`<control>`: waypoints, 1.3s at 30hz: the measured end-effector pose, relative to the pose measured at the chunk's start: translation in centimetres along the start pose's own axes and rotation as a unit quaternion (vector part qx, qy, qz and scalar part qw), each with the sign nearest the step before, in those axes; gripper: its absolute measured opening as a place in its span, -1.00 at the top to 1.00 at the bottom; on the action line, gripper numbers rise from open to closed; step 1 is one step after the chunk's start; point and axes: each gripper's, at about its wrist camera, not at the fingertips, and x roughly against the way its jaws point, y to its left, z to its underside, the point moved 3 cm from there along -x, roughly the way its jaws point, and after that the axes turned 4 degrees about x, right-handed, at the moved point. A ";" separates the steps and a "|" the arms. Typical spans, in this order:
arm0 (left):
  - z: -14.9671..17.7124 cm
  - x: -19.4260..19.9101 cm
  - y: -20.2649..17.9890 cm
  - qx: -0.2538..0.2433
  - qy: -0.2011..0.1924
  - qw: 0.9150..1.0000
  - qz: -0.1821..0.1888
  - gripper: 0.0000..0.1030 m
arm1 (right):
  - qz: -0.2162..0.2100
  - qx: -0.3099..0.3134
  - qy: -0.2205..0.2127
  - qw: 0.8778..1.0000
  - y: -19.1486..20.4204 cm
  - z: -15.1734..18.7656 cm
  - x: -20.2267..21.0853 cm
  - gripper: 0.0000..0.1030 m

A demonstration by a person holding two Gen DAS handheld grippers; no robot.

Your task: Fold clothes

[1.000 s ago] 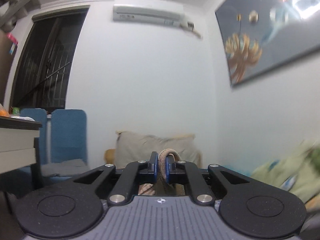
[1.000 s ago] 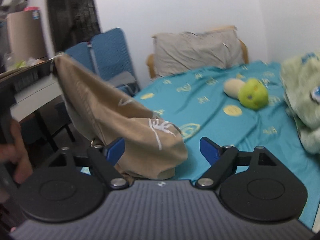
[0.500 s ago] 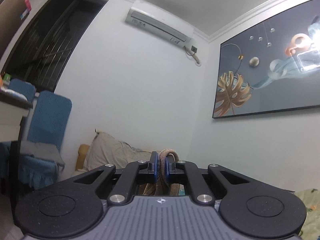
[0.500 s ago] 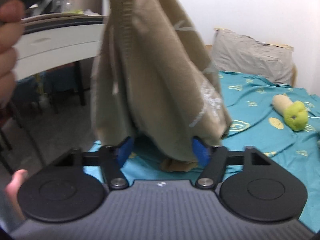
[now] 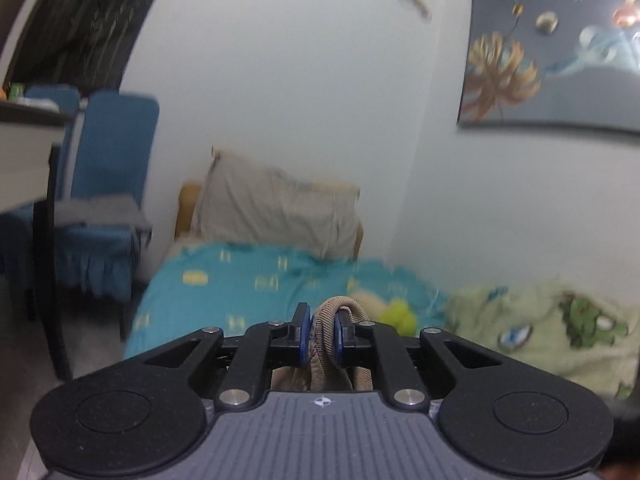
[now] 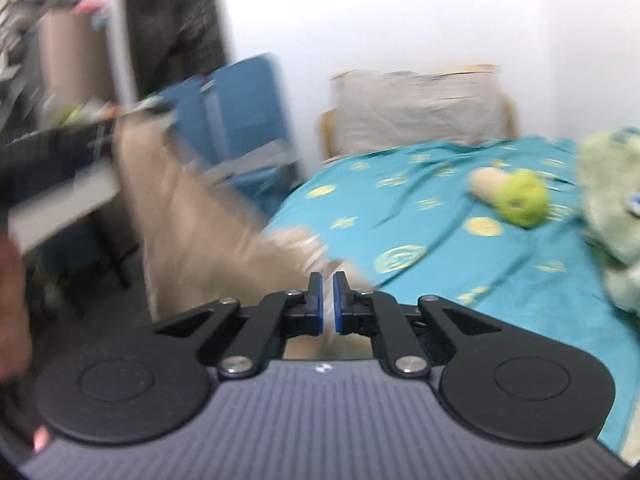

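Tan fabric garment (image 6: 208, 232) is clamped at a ribbed edge by the left claw (image 5: 321, 334), above the teal patterned bed (image 6: 460, 264). The right claw (image 6: 327, 300) is drawn nearly together, seemingly pinching pale cloth, though blur obscures this.

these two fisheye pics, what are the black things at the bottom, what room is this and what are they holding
Each picture comes from a camera mounted on a handheld two-finger gripper; a person carries one in each hand. The black arms with blue pads are its fingers. In the left wrist view, the left gripper is shut on a ribbed edge of the tan garment. In the right wrist view, the right gripper is nearly closed, pinching pale fabric of the same garment, which is blurred. Ahead lies a bed with a teal sheet, a beige pillow, a green plush toy and a pale green blanket.
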 end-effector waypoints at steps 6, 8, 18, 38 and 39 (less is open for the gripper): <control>3.0 -4.6 2.0 0.055 0.102 0.993 0.017 0.77 | 0.001 -0.019 0.026 0.999 -1.8 0.5 -0.3 0.81; 3.0 -5.2 3.0 0.088 0.111 0.990 0.029 0.77 | -0.046 -0.019 0.047 0.998 -0.4 1.2 -1.3 0.79; 1.7 -4.9 2.6 0.099 0.087 0.991 0.029 0.81 | -0.066 0.030 0.085 0.994 6.2 3.3 -5.6 -0.67; -0.4 1.9 -4.0 0.007 -0.012 0.988 0.157 0.86 | 0.139 0.006 -0.066 0.988 -3.3 -3.2 3.6 -0.68; -0.3 2.0 -4.3 0.009 -0.012 0.987 0.160 0.86 | 0.131 -0.005 -0.057 0.990 -3.8 -3.3 3.4 -0.69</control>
